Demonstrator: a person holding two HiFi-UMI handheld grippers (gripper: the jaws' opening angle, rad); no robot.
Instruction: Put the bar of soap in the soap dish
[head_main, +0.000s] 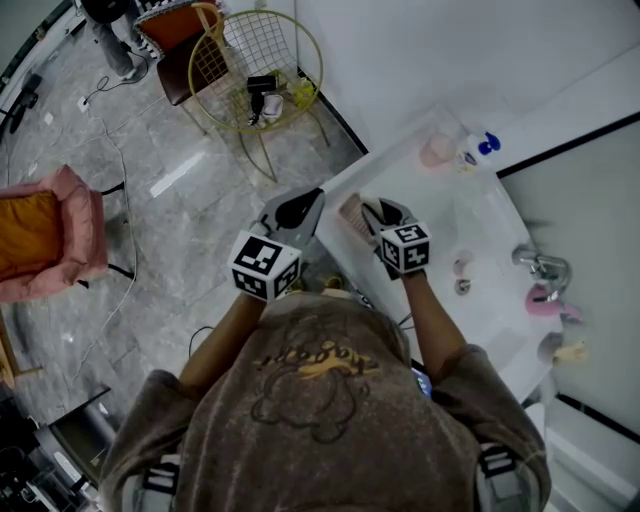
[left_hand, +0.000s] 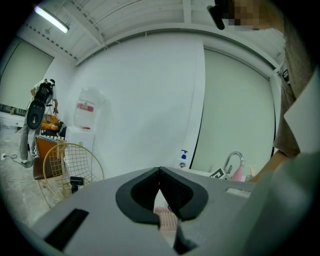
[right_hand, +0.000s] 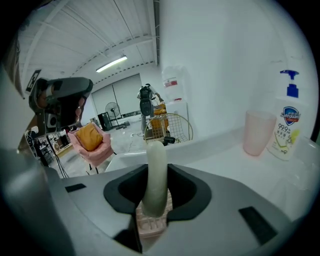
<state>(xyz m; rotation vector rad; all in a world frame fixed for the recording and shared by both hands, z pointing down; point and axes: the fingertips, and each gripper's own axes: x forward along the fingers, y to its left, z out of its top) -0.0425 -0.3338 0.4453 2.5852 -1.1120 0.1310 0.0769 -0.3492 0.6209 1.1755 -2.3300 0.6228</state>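
Observation:
A pale bar of soap (right_hand: 156, 150) stands on edge between the jaws of my right gripper (right_hand: 157, 172), which is shut on it. Just below the bar lies the pink ridged soap dish (right_hand: 150, 222), apart from it. In the head view the dish (head_main: 351, 215) rests at the near corner of the white counter (head_main: 420, 190), with my right gripper (head_main: 373, 215) right beside it. My left gripper (head_main: 305, 205) hovers left of the dish. Its jaw tips meet with nothing between them (left_hand: 160, 172), and the dish (left_hand: 166, 220) shows beneath them.
A pink cup (head_main: 437, 150) and a pump bottle (head_main: 478, 148) stand at the counter's far end; both also show in the right gripper view, cup (right_hand: 258, 132) and bottle (right_hand: 285, 127). A faucet (head_main: 540, 265) is at the right. On the floor are a gold wire chair (head_main: 255, 70) and a pink armchair (head_main: 50, 235).

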